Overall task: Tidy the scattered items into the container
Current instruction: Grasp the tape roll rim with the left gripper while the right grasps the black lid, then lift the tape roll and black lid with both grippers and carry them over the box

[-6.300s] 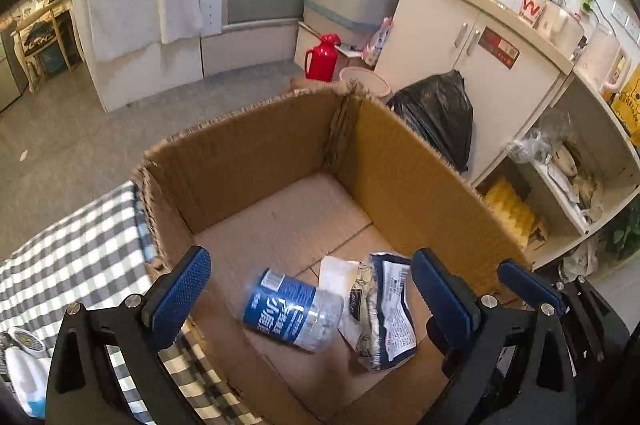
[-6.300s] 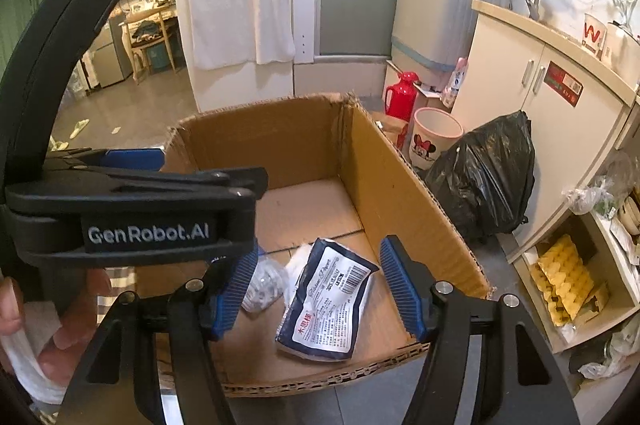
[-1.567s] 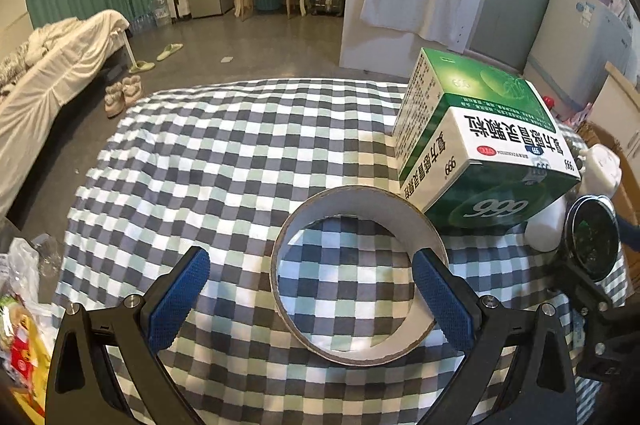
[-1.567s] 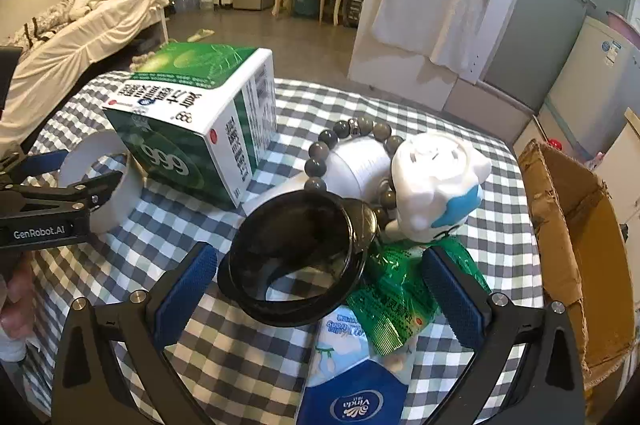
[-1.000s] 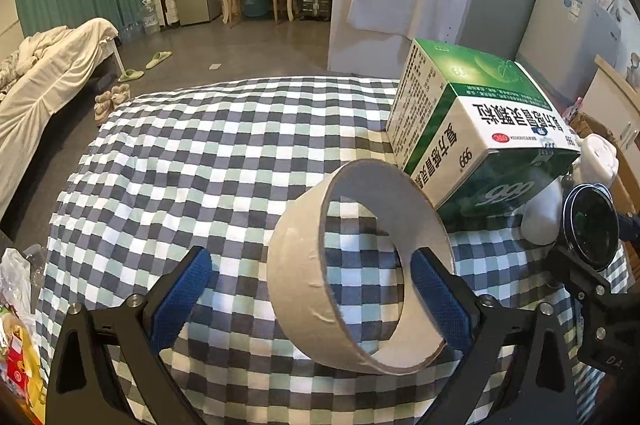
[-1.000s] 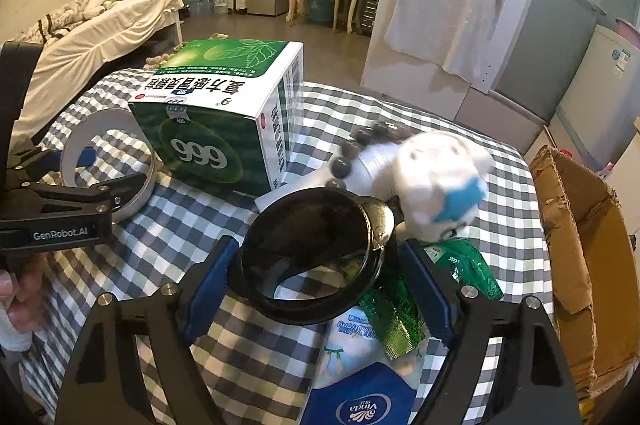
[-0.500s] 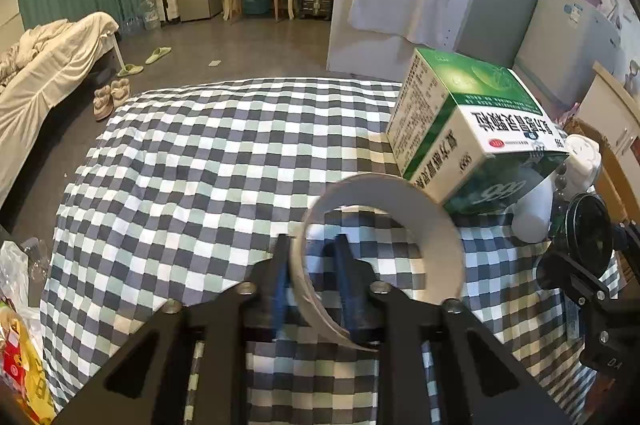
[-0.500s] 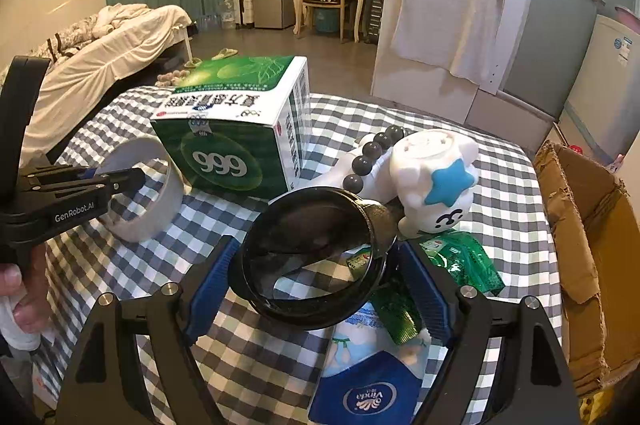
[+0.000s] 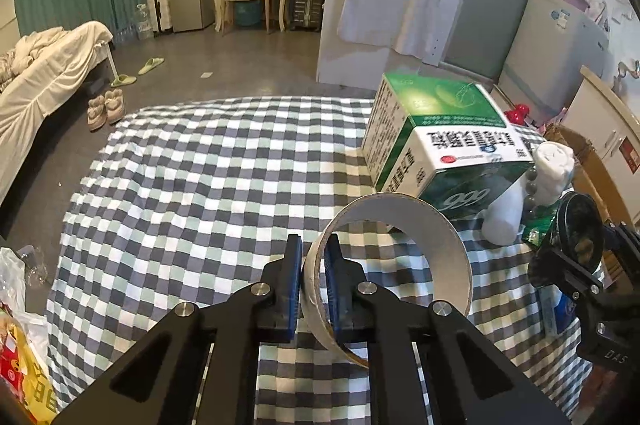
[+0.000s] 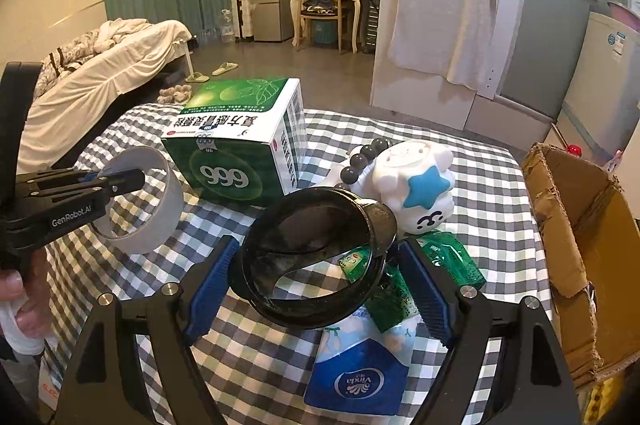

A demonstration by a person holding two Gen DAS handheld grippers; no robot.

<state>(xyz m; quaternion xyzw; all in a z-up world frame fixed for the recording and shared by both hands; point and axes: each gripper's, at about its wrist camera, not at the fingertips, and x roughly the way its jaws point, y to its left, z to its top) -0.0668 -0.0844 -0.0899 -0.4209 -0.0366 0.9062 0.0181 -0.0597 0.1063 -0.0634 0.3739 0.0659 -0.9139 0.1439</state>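
Note:
My left gripper is shut on the wall of a grey tape roll and holds it tilted above the checked tablecloth; it also shows in the right wrist view. My right gripper is shut on a round black container, held just above the table. On the table lie a green and white medicine box, a white star toy with dark beads, a green sachet and a blue Vinda tissue pack. The cardboard box stands at the right.
The checked table drops off at its left and far edges. A bed is at the left, and a fridge and cabinet at the right. A yellow and red bag lies at lower left.
My left gripper closed on the tape roll's wall and lifted it off the cloth. My right gripper closed on the black container and raised it slightly.

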